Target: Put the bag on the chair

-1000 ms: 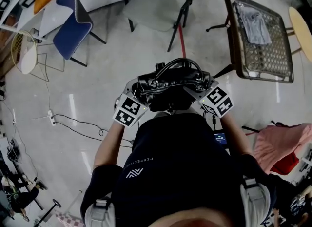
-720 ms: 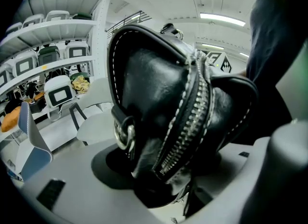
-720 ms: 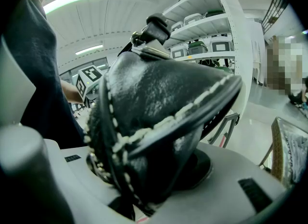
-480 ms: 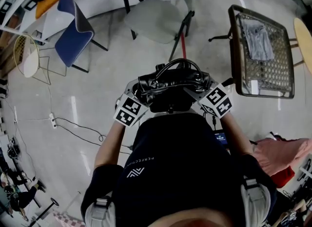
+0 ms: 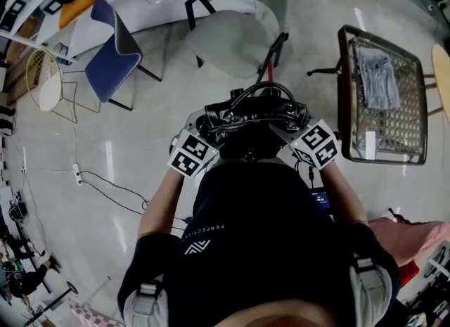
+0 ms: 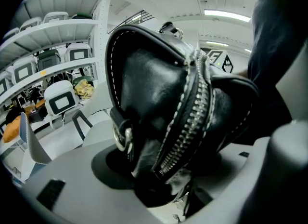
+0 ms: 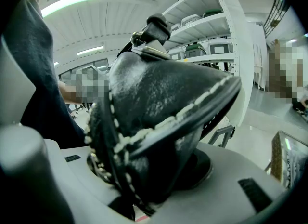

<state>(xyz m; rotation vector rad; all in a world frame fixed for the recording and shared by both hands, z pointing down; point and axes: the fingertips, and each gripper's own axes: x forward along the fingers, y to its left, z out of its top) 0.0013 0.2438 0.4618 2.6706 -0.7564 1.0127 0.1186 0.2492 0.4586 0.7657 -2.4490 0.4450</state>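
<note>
Carrying the bag point(image 5: 253, 116), left gripper point(image 5: 209, 127) and right gripper point(image 5: 290, 130) each clamped on an end, I'd next lower it onto the upper-centre chair point(image 5: 232, 34).

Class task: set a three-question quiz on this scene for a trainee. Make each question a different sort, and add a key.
1. True or false: the black handbag already rests on the blue chair.
2. What lies on the woven chair at the right? A a grey cloth; B a laptop; C a second handbag.
3. Fill in: the handbag is clamped at one end by the left gripper and at the other by the ____ gripper.

Key: 1 false, it is held up in front of the person; 2 A; 3 right, the right gripper.
</note>
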